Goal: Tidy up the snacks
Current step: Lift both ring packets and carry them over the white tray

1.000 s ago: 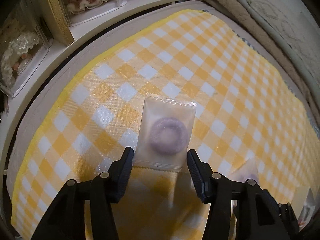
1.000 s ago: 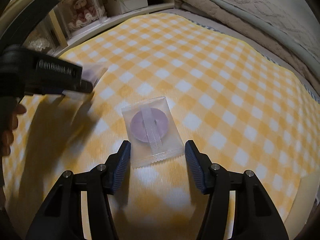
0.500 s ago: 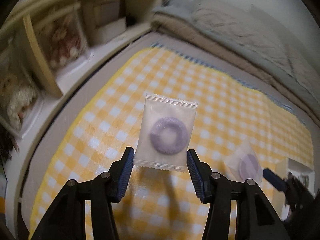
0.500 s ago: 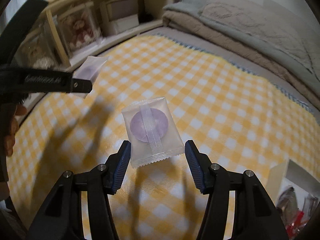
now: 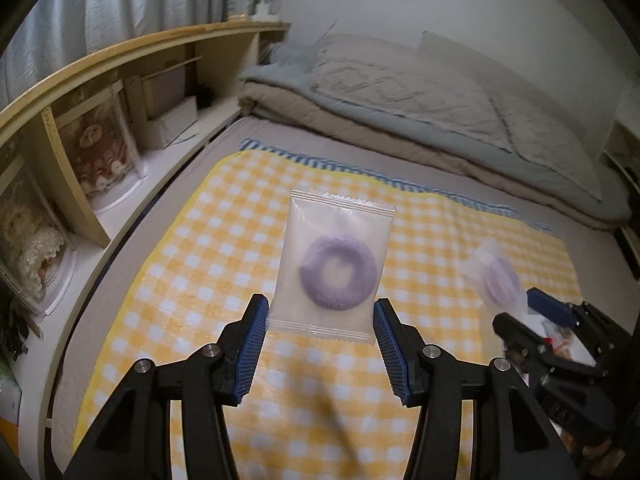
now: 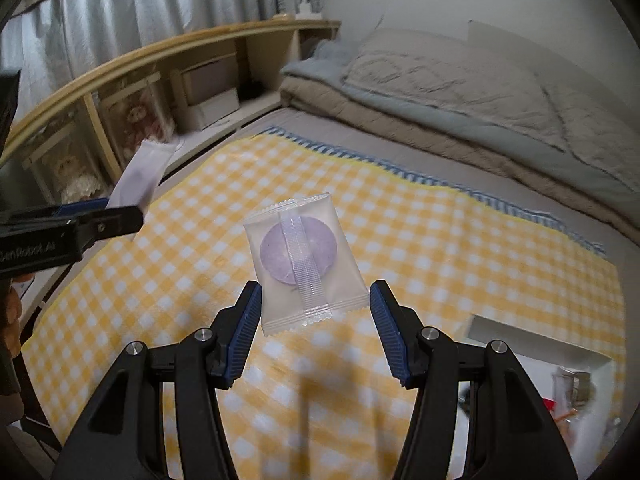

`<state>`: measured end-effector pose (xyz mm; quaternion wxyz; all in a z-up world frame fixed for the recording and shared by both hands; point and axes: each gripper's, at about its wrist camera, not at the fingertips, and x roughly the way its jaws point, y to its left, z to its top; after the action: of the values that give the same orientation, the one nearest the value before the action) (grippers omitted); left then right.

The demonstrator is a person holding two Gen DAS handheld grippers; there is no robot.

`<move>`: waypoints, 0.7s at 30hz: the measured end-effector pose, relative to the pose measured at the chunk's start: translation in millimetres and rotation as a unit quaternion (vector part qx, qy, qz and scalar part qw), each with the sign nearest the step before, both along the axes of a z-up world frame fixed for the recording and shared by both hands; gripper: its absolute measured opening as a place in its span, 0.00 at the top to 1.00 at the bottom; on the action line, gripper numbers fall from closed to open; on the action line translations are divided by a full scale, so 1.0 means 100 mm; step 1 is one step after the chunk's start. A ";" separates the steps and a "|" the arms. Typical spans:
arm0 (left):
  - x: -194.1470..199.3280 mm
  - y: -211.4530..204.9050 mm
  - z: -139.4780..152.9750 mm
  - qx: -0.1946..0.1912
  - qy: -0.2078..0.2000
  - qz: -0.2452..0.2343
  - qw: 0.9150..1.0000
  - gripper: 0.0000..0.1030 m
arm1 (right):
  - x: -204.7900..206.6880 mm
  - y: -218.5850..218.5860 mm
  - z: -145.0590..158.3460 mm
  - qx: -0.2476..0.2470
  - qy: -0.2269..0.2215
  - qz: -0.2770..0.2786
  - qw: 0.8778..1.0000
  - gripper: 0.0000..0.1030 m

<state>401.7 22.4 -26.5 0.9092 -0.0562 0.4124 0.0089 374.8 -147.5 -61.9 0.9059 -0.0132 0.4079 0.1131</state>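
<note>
Holding one snack in each hand, we have both sachets lifted clear of the yellow-and-white checked cloth (image 5: 224, 240) spread over the bed. Our left hand-held gripper (image 5: 320, 342) is clenched on the lower edge of a frosted clear plastic sachet with a purple ring-shaped biscuit inside (image 5: 334, 268); the blue ribbed pads pinch the sachet's two bottom corners, and the ring sits above them, untouched. Our right hand-held gripper (image 6: 314, 324) likewise grasps a second frosted sachet with a round purple biscuit, seam side facing us (image 6: 304, 260), taken at its crimped bottom edge and hanging slightly tilted.

We judge these packets very light, so weight is no worry; what matters is the film, which looks smooth and likely slippery, and thin enough to fold under the pads. The biscuit inside is probably brittle, so we would keep the grip on the flat sealed margin or the bare corners, not across the ring. Since each sachet is held by one edge only, it may swing or slide out if moved sharply.

A white open box (image 6: 540, 344) with other wrapped things shows at the lower right of the right wrist view, on the cloth; it seems the likely place for them, though we cannot be sure.
</note>
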 end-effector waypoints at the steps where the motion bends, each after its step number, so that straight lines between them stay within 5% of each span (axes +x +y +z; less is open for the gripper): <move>1: -0.03 -0.02 0.03 -0.002 -0.002 -0.005 1.000 0.49 | -0.05 -0.06 0.05 0.001 -0.002 -0.006 1.000 0.45; 11: -0.41 -0.54 0.20 -0.006 -0.020 -0.101 0.995 0.49 | -0.60 -0.73 0.42 0.010 -0.004 -0.076 0.997 0.45; 21: -0.59 -1.36 0.03 -0.013 0.008 -0.229 0.973 0.49 | -1.17 -1.42 0.30 -0.005 0.053 -0.147 0.988 0.44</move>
<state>342.8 -114.1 -23.5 0.8832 0.0284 0.4212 -0.2044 257.5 -289.8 -31.8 0.8899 0.0487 0.4530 -0.0229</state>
